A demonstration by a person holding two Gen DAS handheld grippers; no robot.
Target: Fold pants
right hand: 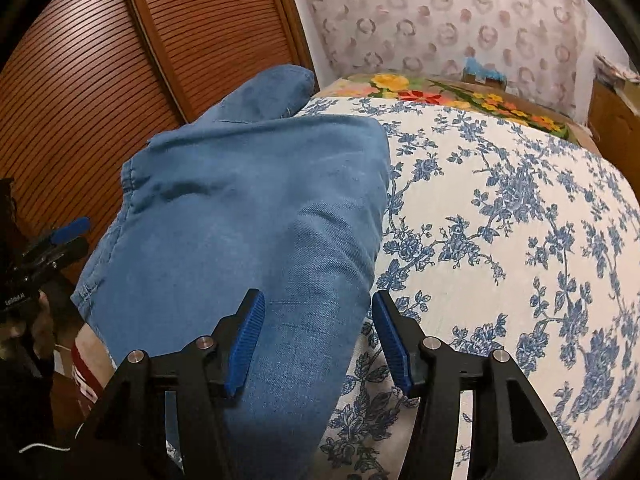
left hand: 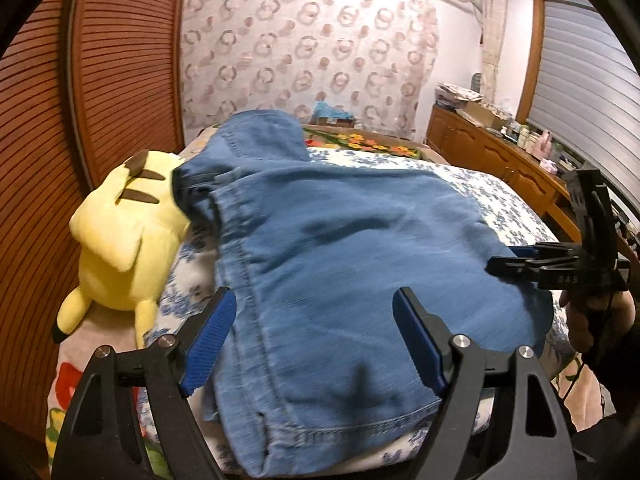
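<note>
Wood-brown slatted closet doors [left hand: 60, 128] fill the left side of the room, and just in front of them a yellow plush toy [left hand: 120, 240] lies face down on the bed's left edge, its side touching the waist end of the pants. Next to it, the blue denim pants [left hand: 340, 260] are spread over the near half of the bed, folded into a broad slab with a stitched hem at the near edge and one leg end humped up at the far side toward the patterned curtain [left hand: 304, 48].

Over the near hem hangs the left gripper [left hand: 314, 336], its blue-padded fingers [left hand: 208, 336] spread wide with denim showing between them; nothing is pinched. The right gripper [right hand: 318, 344] sits at the right-hand edge of the pants, its fingers also parted: one blue pad [right hand: 246, 344] over the denim, the other over the bedsheet [right hand: 500, 240], so the cloth's edge runs between them. I cannot tell whether the pads touch the fabric.

From the left wrist view, that right gripper reaches in from the side, low over the pants' right border. Further right, the white sheet with blue flowers stretches out bare, a bright floral blanket [right hand: 440, 96] lies along the far end, and a wooden cabinet [left hand: 500, 156] cluttered on top runs beneath a shuttered window [left hand: 588, 80].
</note>
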